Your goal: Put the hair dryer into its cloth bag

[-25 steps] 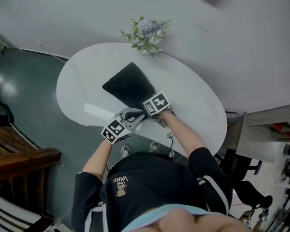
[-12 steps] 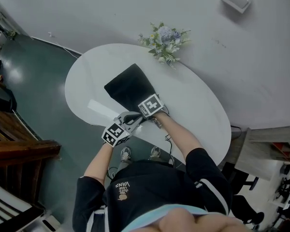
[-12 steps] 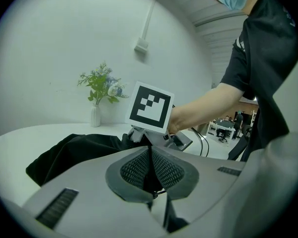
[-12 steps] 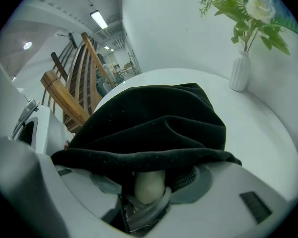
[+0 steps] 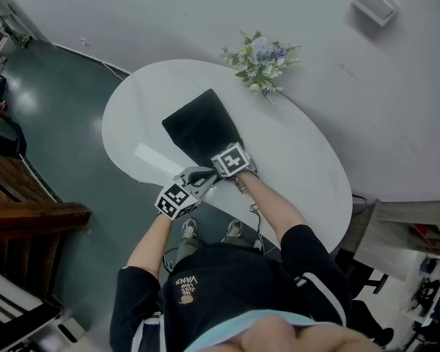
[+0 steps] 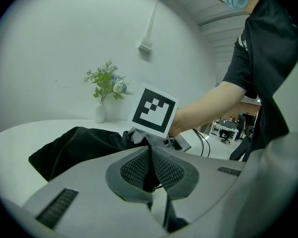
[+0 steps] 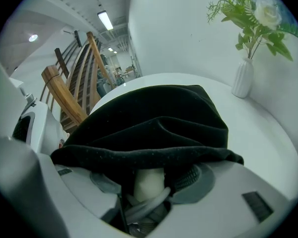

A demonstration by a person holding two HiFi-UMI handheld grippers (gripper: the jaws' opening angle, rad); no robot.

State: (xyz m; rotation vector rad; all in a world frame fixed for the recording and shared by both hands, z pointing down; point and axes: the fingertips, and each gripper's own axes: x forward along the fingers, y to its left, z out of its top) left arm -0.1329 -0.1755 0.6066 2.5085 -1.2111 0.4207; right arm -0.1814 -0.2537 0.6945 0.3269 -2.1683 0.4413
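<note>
**Hair dryer gripped at the mouth of the bag**

A dark, glossy floor filled the left of the head view and a pale wall ran across the top, with wooden stair rails at the left edge. A white oval table lay slantwise across the middle, with a vase of flowers at its upper right rim.

The black cloth bag lay flat on the table. Its long axis ran from its narrowed mouth near the frame's centre up and slightly left to its wide closed end.

The left gripper was closed narrowly on a thin fold of black cloth at the mouth. The right gripper, draped by the bag's rim, clamped the pale hair dryer. A grey cord looped below it.
</note>
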